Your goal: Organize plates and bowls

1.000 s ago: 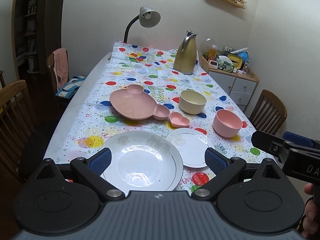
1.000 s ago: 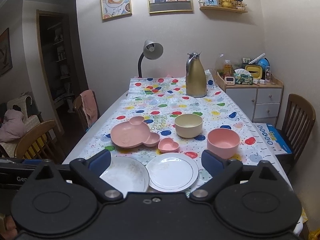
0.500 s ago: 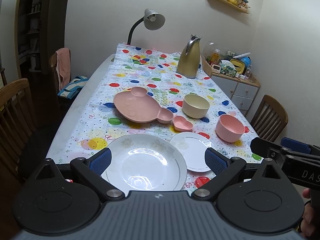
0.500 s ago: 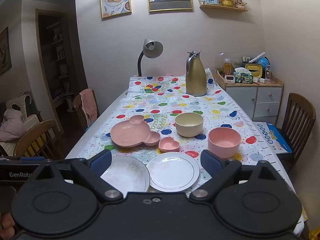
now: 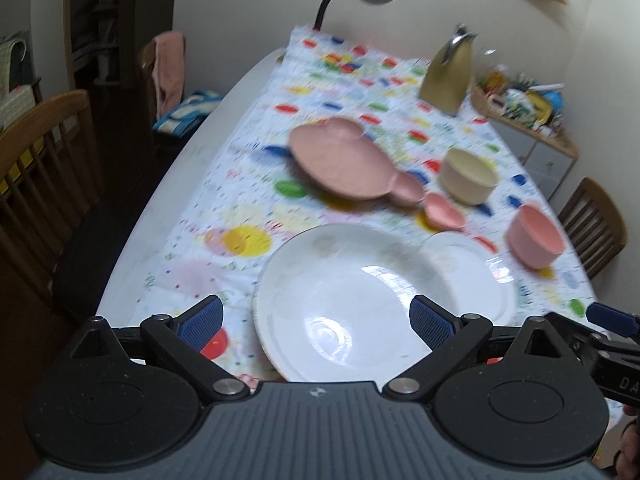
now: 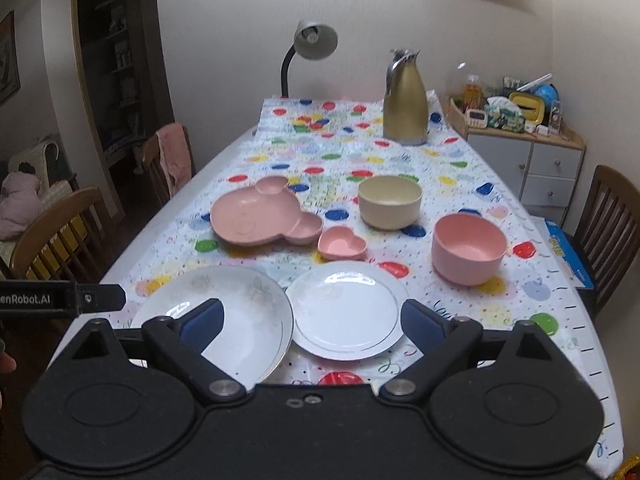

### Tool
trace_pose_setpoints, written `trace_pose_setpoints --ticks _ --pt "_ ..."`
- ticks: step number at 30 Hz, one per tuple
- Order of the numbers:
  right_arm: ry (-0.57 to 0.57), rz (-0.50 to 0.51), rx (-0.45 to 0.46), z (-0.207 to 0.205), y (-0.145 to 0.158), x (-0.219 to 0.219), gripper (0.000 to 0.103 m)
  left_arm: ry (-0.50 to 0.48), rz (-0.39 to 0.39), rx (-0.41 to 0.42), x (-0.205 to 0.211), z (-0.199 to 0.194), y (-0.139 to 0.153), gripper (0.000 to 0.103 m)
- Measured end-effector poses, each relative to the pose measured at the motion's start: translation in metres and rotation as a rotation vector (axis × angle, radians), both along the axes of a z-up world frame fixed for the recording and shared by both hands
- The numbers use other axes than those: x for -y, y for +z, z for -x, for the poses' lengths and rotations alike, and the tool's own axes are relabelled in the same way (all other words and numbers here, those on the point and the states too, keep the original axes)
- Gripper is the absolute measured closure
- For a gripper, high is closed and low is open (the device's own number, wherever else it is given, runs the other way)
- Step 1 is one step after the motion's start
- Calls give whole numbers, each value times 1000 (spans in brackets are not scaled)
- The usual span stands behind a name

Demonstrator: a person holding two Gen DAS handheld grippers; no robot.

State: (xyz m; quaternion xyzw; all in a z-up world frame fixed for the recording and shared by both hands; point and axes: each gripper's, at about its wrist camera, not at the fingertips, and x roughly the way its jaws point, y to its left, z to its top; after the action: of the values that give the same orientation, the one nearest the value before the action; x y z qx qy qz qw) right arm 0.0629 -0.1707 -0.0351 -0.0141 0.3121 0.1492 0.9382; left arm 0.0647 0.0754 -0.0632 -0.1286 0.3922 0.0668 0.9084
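A large white plate [image 5: 352, 304] [image 6: 224, 316] lies at the table's near edge, with a smaller white plate [image 6: 346, 310] [image 5: 476, 276] beside it on the right. Behind them sit a pink mouse-shaped divided plate [image 6: 260, 216] [image 5: 344, 160], a small pink heart dish [image 6: 342, 244] [image 5: 444, 210], a cream bowl [image 6: 390, 202] [image 5: 468, 176] and a pink bowl [image 6: 468, 248] [image 5: 536, 236]. My left gripper [image 5: 316, 320] is open above the large plate's near part. My right gripper [image 6: 312, 320] is open over the two white plates. Neither holds anything.
A gold jug [image 6: 406, 104] and a grey desk lamp [image 6: 314, 42] stand at the table's far end on the balloon-print cloth [image 6: 320, 152]. Wooden chairs [image 6: 60, 228] [image 6: 612, 220] flank the table. A cluttered drawer cabinet [image 6: 524, 160] is at the right wall.
My left gripper has swung down and forward over the large white plate, and its view is blurred by motion. My right gripper has dipped lower and closer to the two white plates.
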Motion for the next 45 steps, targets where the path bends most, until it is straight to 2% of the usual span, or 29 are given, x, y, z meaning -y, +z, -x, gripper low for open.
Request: trace_pose_setpoints --ticks 3,7,11,13,16,20,23,26,28,29,31,33,37,40,45 --pt "15 11 -55 -11 -17 -7 17 0 16 -37 -13 -12 -17 3" --pt "30 -25 -156 -25 -38 -12 28 19 36 -78 -24 -25 -36 3" --pt "56 -57 -238 -40 -54 -20 34 25 14 -119 -26 -37 -50 3" --pt "61 -57 -273 -47 -64 -25 43 32 11 -134 -28 -43 -56 3" --pt "48 -76 -340 -60 -78 -28 52 52 35 -159 -33 -48 -63 3" --pt "46 -115 -391 -71 -88 -31 56 61 65 -181 -38 -54 -69 3" --pt "58 -133 -416 -77 -91 -33 62 65 93 -184 -40 -58 -72 4" --pt "53 -161 -447 -84 -95 -32 71 65 113 -184 -43 -60 -73 15" --pt "39 -183 -466 -88 -97 -30 77 65 123 -191 -43 -62 -74 26" --pt "32 -194 -476 -90 -97 -29 78 65 129 -193 -44 -63 -75 28" --pt "19 -209 -491 -93 -99 -26 81 65 146 -200 -46 -64 -76 43" --pt "12 -222 -502 -95 -100 -24 84 67 160 -197 -47 -64 -76 47" --pt "1 -236 -513 -97 -102 -20 91 65 181 -200 -47 -64 -76 65" --pt "-3 -241 -513 -97 -103 -19 94 60 200 -207 -46 -64 -77 73" --pt "3 -237 -510 -95 -103 -18 96 62 202 -204 -47 -60 -76 76"
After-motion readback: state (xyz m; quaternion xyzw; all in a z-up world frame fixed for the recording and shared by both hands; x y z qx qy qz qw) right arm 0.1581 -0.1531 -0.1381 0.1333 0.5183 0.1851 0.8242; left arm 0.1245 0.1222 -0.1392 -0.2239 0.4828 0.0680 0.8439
